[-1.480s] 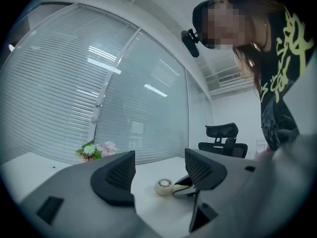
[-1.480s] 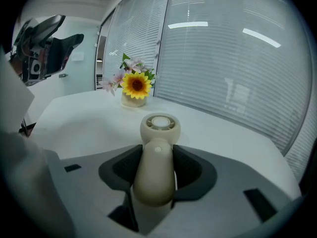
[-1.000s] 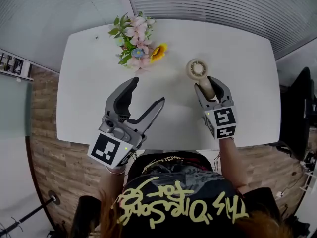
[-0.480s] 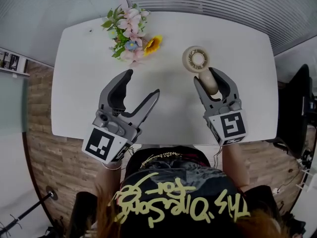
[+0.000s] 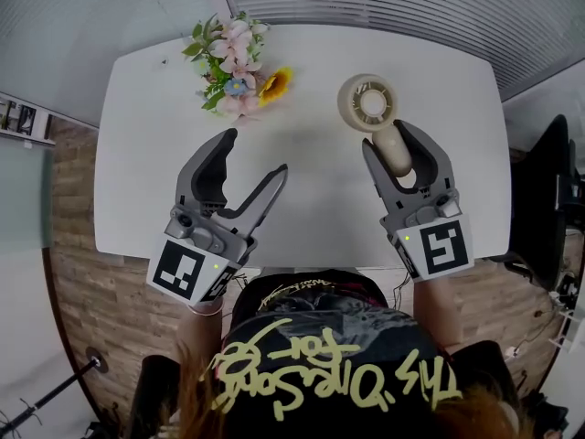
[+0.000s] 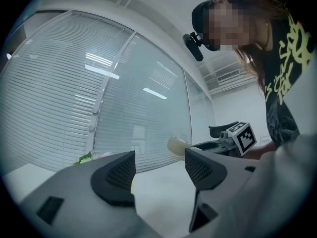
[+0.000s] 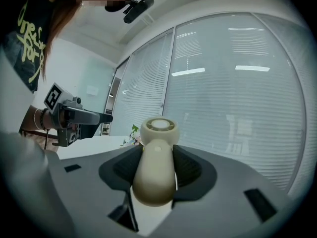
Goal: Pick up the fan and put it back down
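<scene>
A cream hand-held fan (image 5: pixel 373 103) with a round head and a thick handle is off the white table (image 5: pixel 311 190), held by its handle. My right gripper (image 5: pixel 398 155) is shut on that handle; in the right gripper view the fan (image 7: pixel 157 155) stands between both pads with its head (image 7: pixel 159 129) pointing away. My left gripper (image 5: pixel 247 160) hovers open over the table's left half with nothing between its fingers. In the left gripper view the gripper (image 6: pixel 157 167) is wide open, and the fan (image 6: pixel 178 146) shows as a pale tip beyond it.
A bunch of artificial flowers (image 5: pixel 230 67) lies at the table's far left, also showing in the right gripper view as flowers (image 7: pixel 132 133). Glass walls with blinds (image 5: pixel 384 3) stand beyond the table. A dark chair (image 5: pixel 547 208) is at the right edge.
My right gripper has risen with the fan in it, and the fan's head now looks larger and farther from the table. The left gripper has hardly moved.
</scene>
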